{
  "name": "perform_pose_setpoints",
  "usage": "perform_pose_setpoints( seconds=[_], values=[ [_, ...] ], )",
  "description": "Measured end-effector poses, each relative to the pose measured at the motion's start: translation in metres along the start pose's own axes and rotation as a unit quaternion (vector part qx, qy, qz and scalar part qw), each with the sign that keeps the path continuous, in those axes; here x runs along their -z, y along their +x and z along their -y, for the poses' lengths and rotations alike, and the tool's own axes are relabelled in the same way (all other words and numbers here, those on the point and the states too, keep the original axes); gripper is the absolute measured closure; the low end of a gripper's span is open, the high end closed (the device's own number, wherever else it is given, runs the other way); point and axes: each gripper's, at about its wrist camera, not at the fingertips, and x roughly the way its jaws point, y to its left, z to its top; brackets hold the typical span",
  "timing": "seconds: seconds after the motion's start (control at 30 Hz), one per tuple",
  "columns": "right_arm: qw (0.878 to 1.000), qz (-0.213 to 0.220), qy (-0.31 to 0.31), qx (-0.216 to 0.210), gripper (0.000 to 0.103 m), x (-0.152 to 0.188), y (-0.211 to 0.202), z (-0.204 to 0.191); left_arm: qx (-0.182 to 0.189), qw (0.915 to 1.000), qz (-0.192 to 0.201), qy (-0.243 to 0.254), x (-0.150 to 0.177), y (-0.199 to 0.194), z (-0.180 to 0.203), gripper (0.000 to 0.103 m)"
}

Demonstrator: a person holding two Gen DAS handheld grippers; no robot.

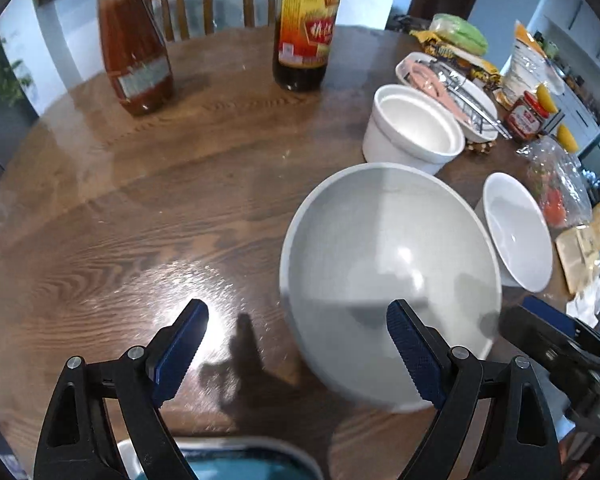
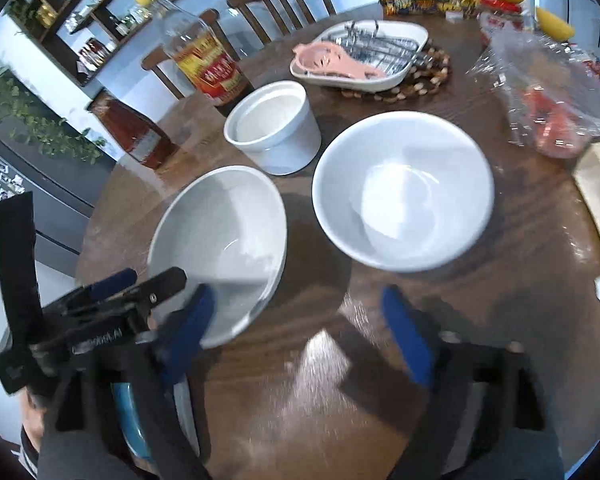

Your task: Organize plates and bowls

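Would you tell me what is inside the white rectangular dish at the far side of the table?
The white rectangular dish holds a pink utensil and metal whisk-like tools. Anything beneath them is hidden.

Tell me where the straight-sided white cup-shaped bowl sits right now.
The straight-sided white bowl stands on the wooden table, upper centre in the right wrist view, just in front of the soy sauce bottle and behind the two wide white bowls.

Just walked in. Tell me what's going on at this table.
A person with a two-finger gripper in each hand is sorting dishes on a round wooden table. Both the left gripper and the right gripper are open and empty. The left one hangs beside a large grey-white bowl, one finger in front of its rim. A wide white bowl and a straight-sided white ceramic cup stand untouched nearby.
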Motion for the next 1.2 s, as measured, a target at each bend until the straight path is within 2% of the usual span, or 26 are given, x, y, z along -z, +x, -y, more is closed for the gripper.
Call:
perform_pose_setpoints(
  seconds=[0.03, 0.07, 0.1, 0.17, 0.2, 0.27, 0.33, 0.47, 0.6, 0.67, 0.7, 0.73, 0.77, 0.8, 0.83, 0.87, 1.0, 1.2],
  values=[
    [1.000, -0.007, 0.001, -0.002, 0.040, -0.003, 0.007, -0.001, -0.001, 1.0000, -0.002, 0.003, -0.001, 0.004, 0.002, 0.020],
    [1.000, -0.014, 0.002, 0.000, 0.050, -0.006, 0.013, -0.001, 0.004, 1.0000, -0.005, 0.007, -0.002, 0.007, 0.003, 0.032],
    [1.000, -0.021, -0.001, 0.002, 0.056, -0.009, 0.019, -0.001, 0.011, 0.9998, -0.012, 0.009, -0.003, 0.010, 0.005, 0.053],
    [0.999, -0.032, -0.002, -0.009, 0.085, -0.012, 0.027, -0.001, 0.021, 0.9993, -0.030, 0.006, -0.002, 0.018, 0.004, 0.077],
    [0.999, -0.038, -0.001, -0.016, 0.085, -0.012, 0.030, -0.001, 0.030, 0.9989, -0.035, 0.005, -0.002, 0.019, 0.003, 0.081],
    [0.999, -0.042, -0.009, -0.021, 0.093, -0.012, 0.030, -0.003, 0.027, 0.9990, -0.033, 0.017, 0.002, 0.014, 0.008, 0.083],
    [0.999, -0.046, -0.022, -0.017, 0.092, -0.006, 0.021, -0.008, 0.020, 0.9988, -0.031, 0.033, 0.009, 0.005, 0.013, 0.083],
    [0.998, -0.054, -0.035, -0.025, 0.090, 0.014, -0.006, -0.007, 0.041, 0.9965, -0.035, 0.065, 0.030, -0.017, 0.021, 0.083],
    [0.994, -0.092, -0.051, -0.016, 0.087, 0.045, -0.020, 0.002, 0.046, 0.9931, -0.048, 0.096, 0.059, -0.025, 0.032, 0.083],
    [0.992, -0.108, -0.066, 0.005, 0.086, 0.060, -0.021, 0.004, 0.051, 0.9917, -0.059, 0.102, 0.071, -0.023, 0.035, 0.083],
    [0.991, -0.108, -0.077, 0.016, 0.086, 0.063, -0.023, 0.004, 0.043, 0.9916, -0.059, 0.107, 0.075, -0.023, 0.037, 0.080],
    [0.990, -0.101, -0.088, 0.033, 0.080, 0.066, -0.025, 0.004, 0.034, 0.9920, -0.056, 0.108, 0.077, -0.024, 0.037, 0.077],
    [0.990, -0.092, -0.095, 0.048, 0.064, 0.066, -0.029, 0.004, 0.028, 0.9925, -0.052, 0.107, 0.079, -0.028, 0.036, 0.063],
    [0.990, -0.078, -0.099, 0.061, 0.053, 0.065, -0.035, 0.005, 0.022, 0.9935, -0.045, 0.103, 0.078, -0.032, 0.035, 0.036],
    [0.990, -0.062, -0.102, 0.073, 0.034, 0.062, -0.041, 0.007, 0.018, 0.9944, -0.038, 0.097, 0.077, -0.036, 0.033, 0.023],
    [0.990, -0.049, -0.104, 0.080, 0.025, 0.059, -0.047, 0.008, 0.015, 0.9957, -0.025, 0.088, 0.075, -0.044, 0.028, 0.010],
    [0.991, -0.016, -0.106, 0.083, 0.026, 0.039, -0.061, 0.017, 0.016, 0.9976, 0.013, 0.066, 0.059, -0.068, 0.020, 0.010],
    [0.992, 0.023, -0.075, 0.094, 0.026, -0.004, -0.062, 0.041, 0.044, 0.9974, 0.022, 0.051, 0.018, -0.065, 0.052, 0.010]
  ],
)
